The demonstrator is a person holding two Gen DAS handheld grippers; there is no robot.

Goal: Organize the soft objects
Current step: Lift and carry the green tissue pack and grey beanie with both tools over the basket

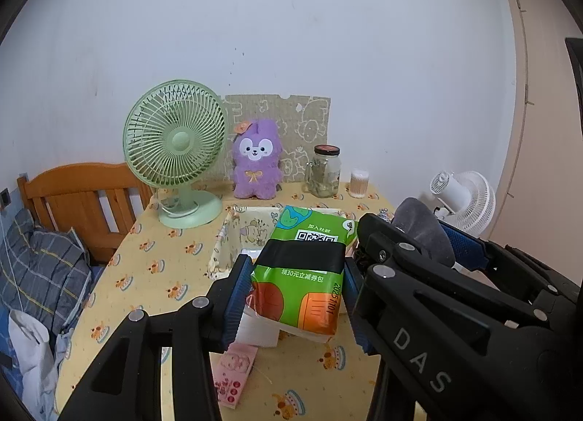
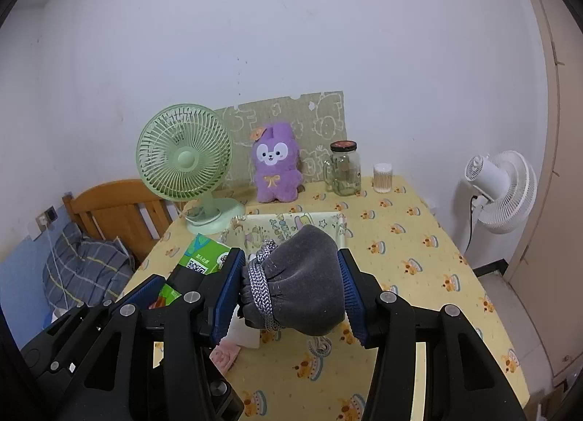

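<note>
While both grippers hold loads, the fabric bin (image 1: 233,235) sits just ahead, below.
Left gripper (image 1: 297,288) clamped on tissue pack (image 1: 302,268), long axis pointing at bin; right gripper (image 2: 291,288) clamped on grey pouch (image 2: 309,282), about as near.

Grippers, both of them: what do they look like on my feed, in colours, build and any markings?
Both are matte black plastic linkage frames with round silver pivot bolts. The left gripper and right gripper each carry ribbed blue pads on the inner faces of their jaws. In the left wrist view, the right gripper's arm bears white letters "DAS". No cables, sleeves or hands show.
</note>
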